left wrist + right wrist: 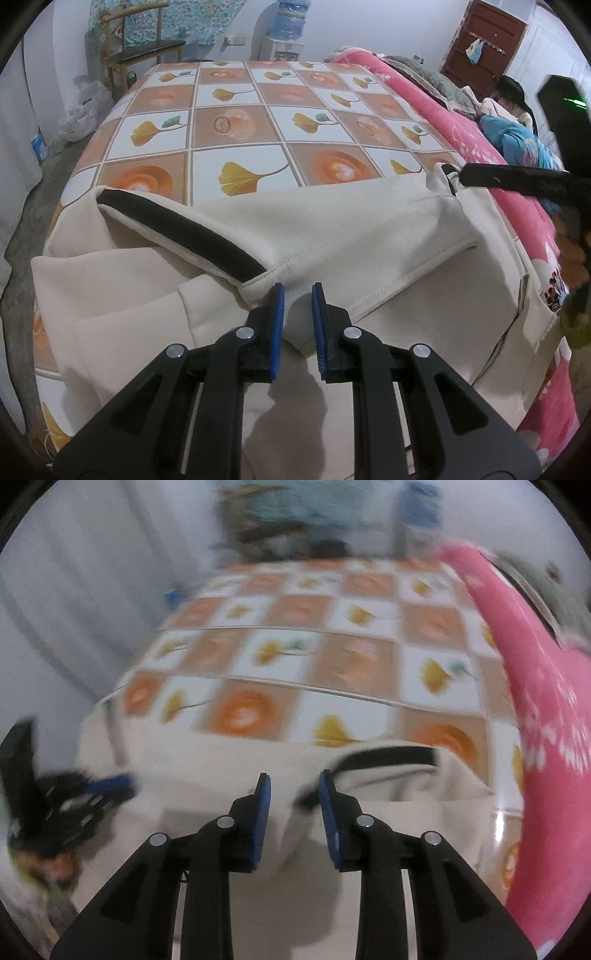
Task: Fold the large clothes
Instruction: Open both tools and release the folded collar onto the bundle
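One big cream garment (332,229) with black trim lies spread on the near part of the desk (258,122), partly folded over on itself. Two black bands show on it in the left view: a long one (177,229) on the left and a small bit near the far right corner (448,173). The left tongs (297,295) point down at the garment, with a fold of cream cloth running between the blue pads (279,317); the gap is narrow, but the picture does not show clearly if the pads pinch the cloth. The right tongs (294,782) stand a little apart over the garment near its black band (391,758), and nothing is pinched between them; this view is blurred. The desk wears one cloth of orange and white squares with yellow leaves. One pink blanket (443,122) with white flowers lies along the right side. Farther back stand one wooden chair (144,48), one blue water jug (291,18) on a white stand, and one brown door (484,40). No writing can be read.
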Motion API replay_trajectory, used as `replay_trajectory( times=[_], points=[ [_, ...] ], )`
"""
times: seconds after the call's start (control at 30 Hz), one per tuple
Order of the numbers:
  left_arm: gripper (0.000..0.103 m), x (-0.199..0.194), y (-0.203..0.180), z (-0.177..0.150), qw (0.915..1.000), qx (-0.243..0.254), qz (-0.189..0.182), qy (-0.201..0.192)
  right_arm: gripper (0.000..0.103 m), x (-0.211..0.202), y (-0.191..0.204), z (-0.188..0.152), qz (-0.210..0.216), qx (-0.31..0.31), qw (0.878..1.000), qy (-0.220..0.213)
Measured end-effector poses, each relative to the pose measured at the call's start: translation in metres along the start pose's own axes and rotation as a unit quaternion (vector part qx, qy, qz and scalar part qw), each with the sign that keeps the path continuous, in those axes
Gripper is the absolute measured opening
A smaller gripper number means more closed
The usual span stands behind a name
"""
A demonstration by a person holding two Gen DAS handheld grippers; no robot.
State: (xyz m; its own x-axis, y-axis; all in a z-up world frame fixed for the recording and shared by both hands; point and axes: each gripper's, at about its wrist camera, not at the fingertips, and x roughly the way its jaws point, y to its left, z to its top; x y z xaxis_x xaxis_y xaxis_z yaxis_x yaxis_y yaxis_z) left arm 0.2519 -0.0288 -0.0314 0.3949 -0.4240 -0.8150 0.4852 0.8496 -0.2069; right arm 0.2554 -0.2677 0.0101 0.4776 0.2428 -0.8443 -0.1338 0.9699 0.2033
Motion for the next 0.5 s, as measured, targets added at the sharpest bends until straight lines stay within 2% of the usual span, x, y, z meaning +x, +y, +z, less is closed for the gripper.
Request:
replay_trajectory(
  times=[0.1,0.2,0.33,0.5],
  points=[
    [0.015,0.000,-0.001,0.000,1.0000,-0.002,0.003,-0.001,0.027,0.010,0.023,-0.014,0.029,-0.040,0.999,0.021],
    [0.015,-0.001,-0.001,-0.002,1.0000,-0.006,0.002,0.000,0.027,0.040,0.024,-0.031,0.001,-0.052,0.996,0.070],
    [0.015,-0.001,0.001,-0.001,1.0000,-0.009,-0.002,0.002,0.027,0.028,0.019,-0.027,0.005,-0.017,0.998,0.066],
    [0.015,0.000,0.003,-0.003,0.9999,-0.014,-0.007,-0.003,0.027,0.007,0.050,-0.006,0.034,-0.042,0.998,0.025]
  ],
)
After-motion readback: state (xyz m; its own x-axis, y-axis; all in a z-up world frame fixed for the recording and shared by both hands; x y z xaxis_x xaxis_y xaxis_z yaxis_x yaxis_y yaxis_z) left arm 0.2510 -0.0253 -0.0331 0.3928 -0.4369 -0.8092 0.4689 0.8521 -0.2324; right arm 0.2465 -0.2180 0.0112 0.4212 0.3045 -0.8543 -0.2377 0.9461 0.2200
